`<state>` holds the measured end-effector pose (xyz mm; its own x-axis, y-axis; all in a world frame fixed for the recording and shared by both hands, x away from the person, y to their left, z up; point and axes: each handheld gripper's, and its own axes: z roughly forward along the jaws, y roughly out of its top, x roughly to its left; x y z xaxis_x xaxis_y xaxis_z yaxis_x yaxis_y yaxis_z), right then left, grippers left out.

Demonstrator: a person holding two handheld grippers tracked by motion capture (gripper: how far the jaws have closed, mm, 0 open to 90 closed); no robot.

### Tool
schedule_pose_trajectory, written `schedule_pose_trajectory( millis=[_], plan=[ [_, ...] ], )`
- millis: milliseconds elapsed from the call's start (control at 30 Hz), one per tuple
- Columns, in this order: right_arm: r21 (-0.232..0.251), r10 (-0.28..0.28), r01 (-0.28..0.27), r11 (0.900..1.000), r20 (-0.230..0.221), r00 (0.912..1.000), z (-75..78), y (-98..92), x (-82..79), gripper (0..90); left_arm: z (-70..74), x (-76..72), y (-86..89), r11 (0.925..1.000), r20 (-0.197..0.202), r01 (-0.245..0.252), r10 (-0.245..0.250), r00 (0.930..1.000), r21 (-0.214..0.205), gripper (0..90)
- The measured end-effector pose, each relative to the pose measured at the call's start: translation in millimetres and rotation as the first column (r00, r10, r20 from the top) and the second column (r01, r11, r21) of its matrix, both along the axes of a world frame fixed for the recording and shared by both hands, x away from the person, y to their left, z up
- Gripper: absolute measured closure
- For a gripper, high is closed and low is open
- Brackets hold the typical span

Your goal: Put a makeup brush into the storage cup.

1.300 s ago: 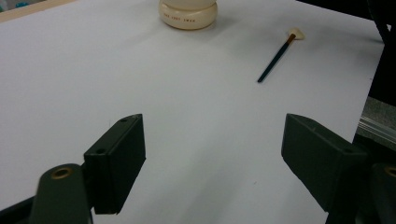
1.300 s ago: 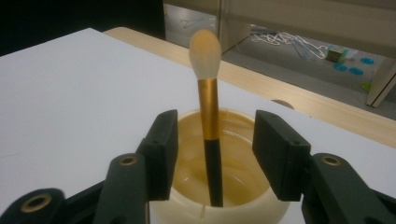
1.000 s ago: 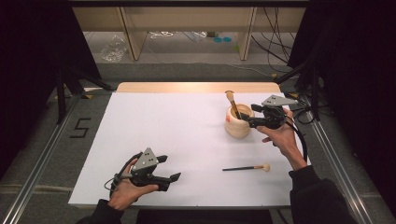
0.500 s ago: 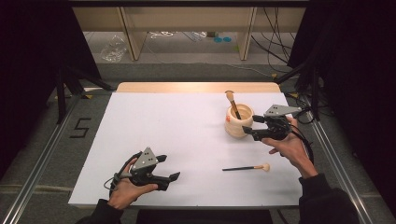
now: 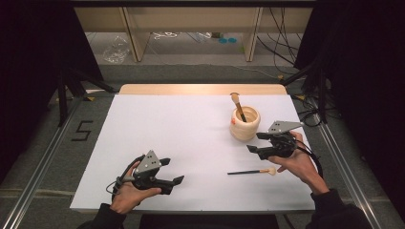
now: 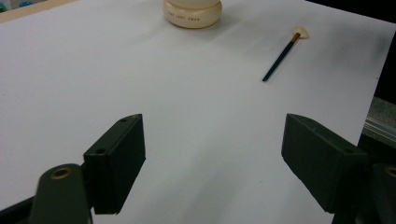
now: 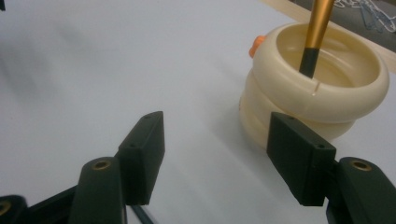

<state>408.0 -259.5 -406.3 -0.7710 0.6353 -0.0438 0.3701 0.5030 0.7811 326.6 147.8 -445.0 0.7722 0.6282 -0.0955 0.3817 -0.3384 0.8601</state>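
Observation:
A cream ringed cup (image 5: 244,125) stands right of centre on the white sheet (image 5: 181,129), and a brush (image 5: 237,106) with a gold ferrule leans inside it. A second dark-handled brush (image 5: 250,171) lies flat nearer the front edge, its pale head pointing right. My right gripper (image 5: 255,142) is open and empty, hovering between the cup and the lying brush. In its own view, the right gripper (image 7: 215,135) has the cup (image 7: 322,93) just beyond its right jaw. My left gripper (image 5: 172,171) rests open at the front left; the left gripper view (image 6: 212,140) shows the cup (image 6: 192,11) and lying brush (image 6: 281,55) far off.
A wooden strip (image 5: 200,89) borders the sheet's far edge. Metal rails (image 5: 334,148) run along both sides of the table, and cables (image 5: 313,102) trail at the right. Shelving legs (image 5: 250,33) and clutter lie on the floor beyond.
My right gripper has drawn back from beside the cup toward the front, closer to the lying brush. The left gripper has stayed put.

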Motion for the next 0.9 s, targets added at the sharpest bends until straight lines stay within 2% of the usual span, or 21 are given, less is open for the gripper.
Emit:
schedule_pose_trajectory(
  millis=[67, 200, 333, 400, 433, 467, 567, 767, 800, 900],
  plan=[
    [-0.018, -0.001, 0.001, 0.9998, -0.008, 1.0000, -3.2, -1.0, -4.9, 37.7, -0.1, 0.2, 0.1, 1.0000, 0.000, -0.001, 0.001, 1.0000, 0.000, 21.7],
    [-0.024, -0.005, 0.005, 0.9997, -0.005, 1.0000, -6.1, -3.0, -8.5, 36.9, 0.1, 0.0, 0.1, 1.0000, 0.000, 0.000, 0.000, 1.0000, -0.001, 21.6],
    [-0.039, -0.011, 0.010, 0.9992, -0.023, 0.9997, -8.7, -4.5, -13.9, 36.4, 0.0, 0.1, 0.1, 1.0000, 0.000, -0.001, 0.001, 1.0000, 0.000, 21.7],
    [-0.044, 0.006, -0.007, 0.9990, -0.019, 0.9998, -11.2, -5.0, -15.9, 36.3, 0.0, -0.1, -0.3, 1.0000, -0.001, 0.000, 0.000, 1.0000, -0.003, 21.6],
    [-0.044, 0.006, -0.007, 0.9990, -0.019, 0.9998, -11.2, -5.0, -15.9, 36.3, 0.0, -0.1, -0.3, 1.0000, -0.001, 0.000, 0.000, 1.0000, -0.003, 21.6],
    [-0.047, -0.002, 0.000, 0.9989, -0.037, 0.9993, -11.1, -5.0, -17.9, 36.1, 0.1, 0.2, -0.1, 1.0000, 0.002, 0.004, -0.004, 1.0000, 0.003, 21.6],
    [-0.050, 0.007, -0.009, 0.9987, -0.033, 0.9994, -12.4, -5.9, -19.0, 35.8, 0.2, 0.1, 0.0, 1.0000, 0.001, 0.002, -0.002, 1.0000, 0.001, 21.6],
    [-0.091, 0.015, -0.019, 0.9957, -0.039, 0.9991, -16.2, -6.0, -23.0, 36.0, 0.3, 0.6, 0.6, 1.0000, 0.004, 0.003, -0.004, 1.0000, 0.002, 21.6],
    [-0.103, 0.025, -0.030, 0.9942, -0.053, 0.9983, -17.3, -6.6, -23.9, 36.1, 0.0, 0.6, -0.3, 1.0000, 0.003, 0.003, -0.003, 1.0000, -0.007, 21.6],
    [-0.109, 0.028, -0.034, 0.9934, -0.060, 0.9978, -19.4, -6.2, -24.9, 36.1, 0.4, 0.7, -0.3, 1.0000, 0.004, 0.005, -0.005, 1.0000, 0.002, 21.6]
  ],
)
